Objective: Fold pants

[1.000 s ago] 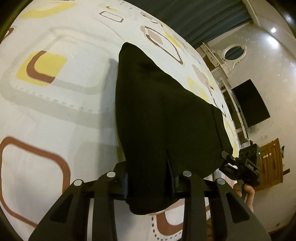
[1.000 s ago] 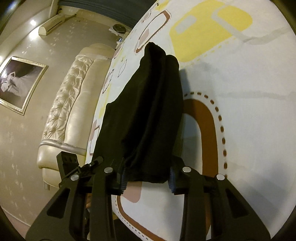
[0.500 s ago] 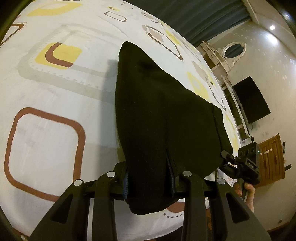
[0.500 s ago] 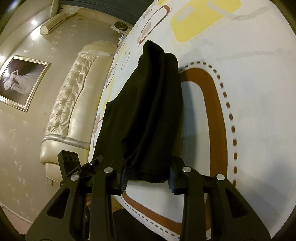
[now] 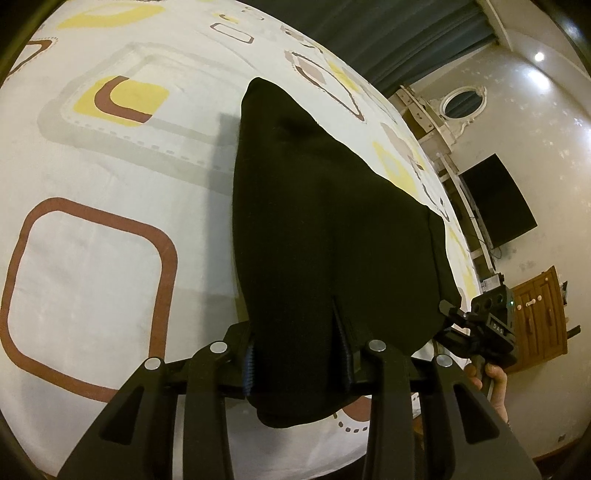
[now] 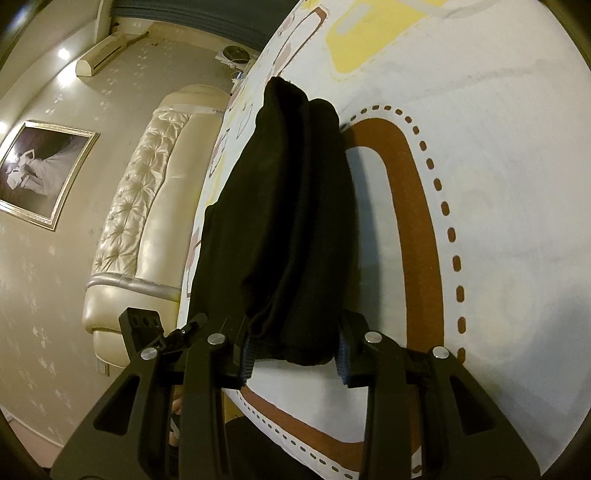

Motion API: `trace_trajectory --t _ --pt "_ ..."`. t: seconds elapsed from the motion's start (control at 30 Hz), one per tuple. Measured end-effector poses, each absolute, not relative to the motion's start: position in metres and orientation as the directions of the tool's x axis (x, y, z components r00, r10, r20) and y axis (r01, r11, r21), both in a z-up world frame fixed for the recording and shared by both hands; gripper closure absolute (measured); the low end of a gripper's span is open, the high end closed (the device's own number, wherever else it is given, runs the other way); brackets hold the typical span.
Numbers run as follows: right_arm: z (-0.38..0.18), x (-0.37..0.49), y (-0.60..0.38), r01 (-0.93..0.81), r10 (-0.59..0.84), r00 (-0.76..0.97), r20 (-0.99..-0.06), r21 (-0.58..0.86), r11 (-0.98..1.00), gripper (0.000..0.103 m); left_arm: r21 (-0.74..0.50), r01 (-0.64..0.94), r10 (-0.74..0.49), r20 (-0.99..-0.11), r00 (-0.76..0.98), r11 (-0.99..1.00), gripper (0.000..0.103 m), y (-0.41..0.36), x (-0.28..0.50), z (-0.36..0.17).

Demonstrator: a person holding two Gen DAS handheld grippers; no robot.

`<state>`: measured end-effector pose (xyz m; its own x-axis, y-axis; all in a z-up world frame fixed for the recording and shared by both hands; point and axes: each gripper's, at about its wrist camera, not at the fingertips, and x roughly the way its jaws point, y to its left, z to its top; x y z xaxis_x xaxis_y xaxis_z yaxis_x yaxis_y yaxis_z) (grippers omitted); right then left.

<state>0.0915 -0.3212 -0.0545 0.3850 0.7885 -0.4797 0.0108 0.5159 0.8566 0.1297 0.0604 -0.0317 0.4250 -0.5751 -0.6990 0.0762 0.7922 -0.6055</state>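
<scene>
Holding black pants [image 5: 332, 236] by one end, my left claw [image 5: 297, 363] and right claw [image 6: 291, 354] each clamped on a corner | far end resting on the patterned bed [image 5: 110, 258] | lifted taut to fold over evenly.

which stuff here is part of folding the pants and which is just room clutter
In the job: the black pants, the left tool and right tool clamped on them, and the patterned bedspread they lie on.

Just there: padded headboard, framed picture, wall TV, oval mirror, wooden cabinet, curtain.
</scene>
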Motion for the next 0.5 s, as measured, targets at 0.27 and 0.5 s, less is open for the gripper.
trace_trajectory --t 0.27,0.5 --pt "-0.0592 0.0957 -0.3232 0.017 0.801 0.39 -0.454 0.874 0.486 0.069 -0.608 0.087 -0.58 -0.691 0.432 0.789 0.067 0.0626 0.1252 -0.0319" --pt "-0.0564 0.0956 -0.3233 0.01 0.798 0.401 -0.45 0.873 0.487 0.07 -0.611 0.083 -0.581 -0.69 0.433 0.787 0.068 0.0644 0.1239 -0.027"
